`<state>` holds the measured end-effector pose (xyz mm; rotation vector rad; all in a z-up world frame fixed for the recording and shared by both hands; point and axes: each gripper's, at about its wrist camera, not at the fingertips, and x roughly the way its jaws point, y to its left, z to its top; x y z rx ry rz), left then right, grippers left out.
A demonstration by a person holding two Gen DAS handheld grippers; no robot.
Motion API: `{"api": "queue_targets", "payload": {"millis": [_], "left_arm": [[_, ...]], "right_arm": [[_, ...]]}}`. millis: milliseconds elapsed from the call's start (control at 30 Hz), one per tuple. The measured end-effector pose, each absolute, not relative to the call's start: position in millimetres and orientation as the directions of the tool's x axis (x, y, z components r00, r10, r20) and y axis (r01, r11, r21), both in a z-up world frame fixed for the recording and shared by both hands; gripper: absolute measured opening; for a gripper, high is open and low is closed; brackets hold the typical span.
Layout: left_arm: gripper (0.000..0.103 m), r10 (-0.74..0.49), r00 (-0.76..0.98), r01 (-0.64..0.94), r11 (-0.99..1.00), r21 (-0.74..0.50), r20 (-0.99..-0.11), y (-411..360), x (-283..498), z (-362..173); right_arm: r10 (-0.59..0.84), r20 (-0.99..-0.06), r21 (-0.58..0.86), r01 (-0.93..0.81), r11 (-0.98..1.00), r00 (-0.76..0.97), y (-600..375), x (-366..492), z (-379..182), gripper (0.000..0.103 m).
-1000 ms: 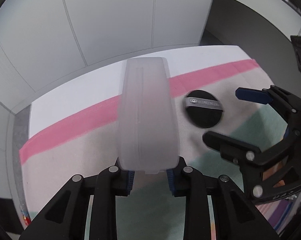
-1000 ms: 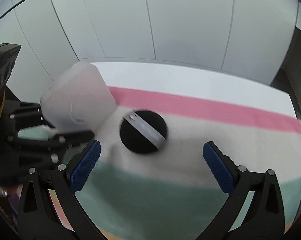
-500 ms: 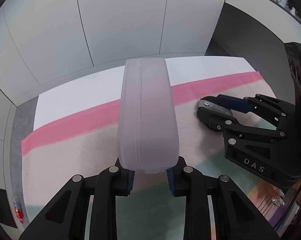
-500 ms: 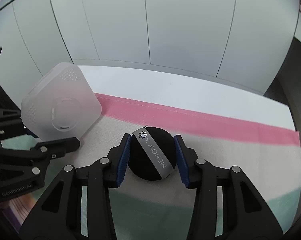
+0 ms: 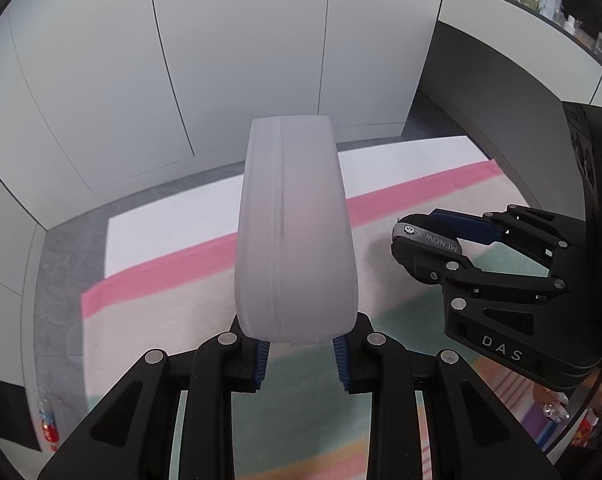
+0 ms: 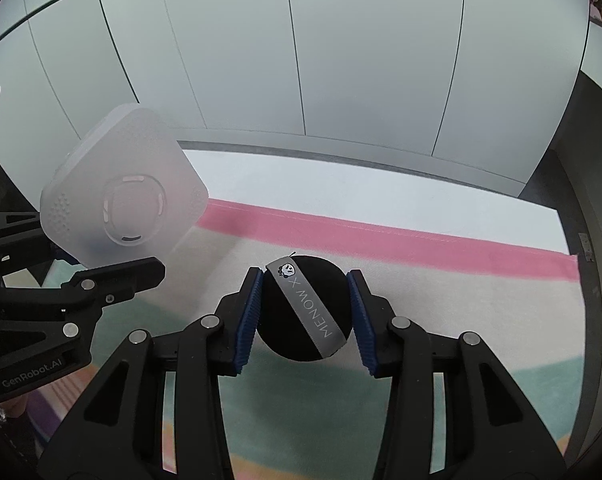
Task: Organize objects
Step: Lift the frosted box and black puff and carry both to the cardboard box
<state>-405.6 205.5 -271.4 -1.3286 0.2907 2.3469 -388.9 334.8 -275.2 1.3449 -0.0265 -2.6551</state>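
Note:
My left gripper (image 5: 301, 354) is shut on a frosted white plastic case (image 5: 295, 236), held on edge above the striped cloth. The case also shows in the right wrist view (image 6: 119, 196), with its flat square face and round centre turned to the camera. My right gripper (image 6: 305, 312) is shut on a round black powder puff (image 6: 305, 308) with a grey "MENOW" band, held just above the cloth. In the left wrist view the right gripper (image 5: 433, 240) holds the puff (image 5: 425, 240) to the right of the case, apart from it.
A cloth with a pink stripe (image 6: 401, 240) and green and cream bands covers a white table (image 6: 341, 184). White wall panels (image 6: 301, 60) stand behind the table. A dark counter (image 5: 501, 68) lies at the right.
My right gripper has closed on the black puff and lifted it slightly off the cloth. My left gripper has raised the white case a little and still holds it.

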Motion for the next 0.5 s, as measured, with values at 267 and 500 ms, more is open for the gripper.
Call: {"api": "queue_targets", "payload": {"millis": [267,500], "left_arm": [[0.028,0.242,-0.489,-0.467,-0.884,0.017,-0.838,202,-373,-222],[0.028,0.214,-0.533,-0.459,-0.886,0.068,-0.818,193,-328,-179]], "right_arm": [[-0.155,-0.785,0.072,0.16,-0.984,-0.6,321,-357,-226,0.044],[-0.151,-0.774,0.069,0.155,-0.985,-0.615,330,-318,-183,0.044]]}}
